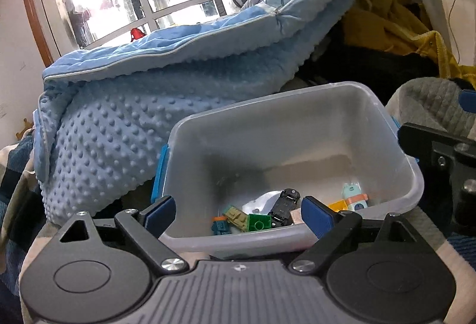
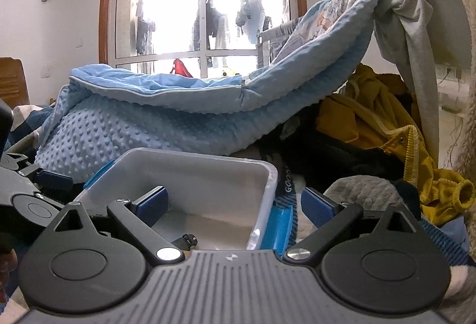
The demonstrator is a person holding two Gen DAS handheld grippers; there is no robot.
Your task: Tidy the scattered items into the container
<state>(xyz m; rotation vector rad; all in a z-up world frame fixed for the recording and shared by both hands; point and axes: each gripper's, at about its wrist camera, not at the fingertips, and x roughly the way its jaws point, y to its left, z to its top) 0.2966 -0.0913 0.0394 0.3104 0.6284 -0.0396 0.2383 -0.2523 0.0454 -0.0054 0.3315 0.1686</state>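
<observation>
1. Sitting on the cluttered bed, your translucent grey plastic container with blue side latches (image 1: 297,127) lies between both hand-held grippers, its rim just ahead of their fingers.
2. Inside it, at the near end of the floor, you have a black toy car (image 1: 284,206), a green square building block (image 1: 258,222), an olive toy tank (image 1: 236,216), a teal toy piece (image 1: 220,227), a yellow block (image 1: 339,205) and a mint-and-orange toy (image 1: 355,194), all bunched close together.
3. Your left hand-held gripper (image 1: 238,215) has its jaws spread wide and holds nothing; it hangs over the container's near rim.
4. Your right hand-held gripper (image 2: 235,203) is also spread wide with nothing in it, straddling the container's right-hand wall (image 2: 266,199) and blue latch (image 2: 279,229).
5. Behind the container lies a light blue dotted blanket (image 1: 125,127); to its right sit a mustard-yellow garment (image 2: 372,122) and a grey knitted cloth (image 2: 360,190).
6. Farther back is a wood-framed window (image 2: 205,12).
</observation>
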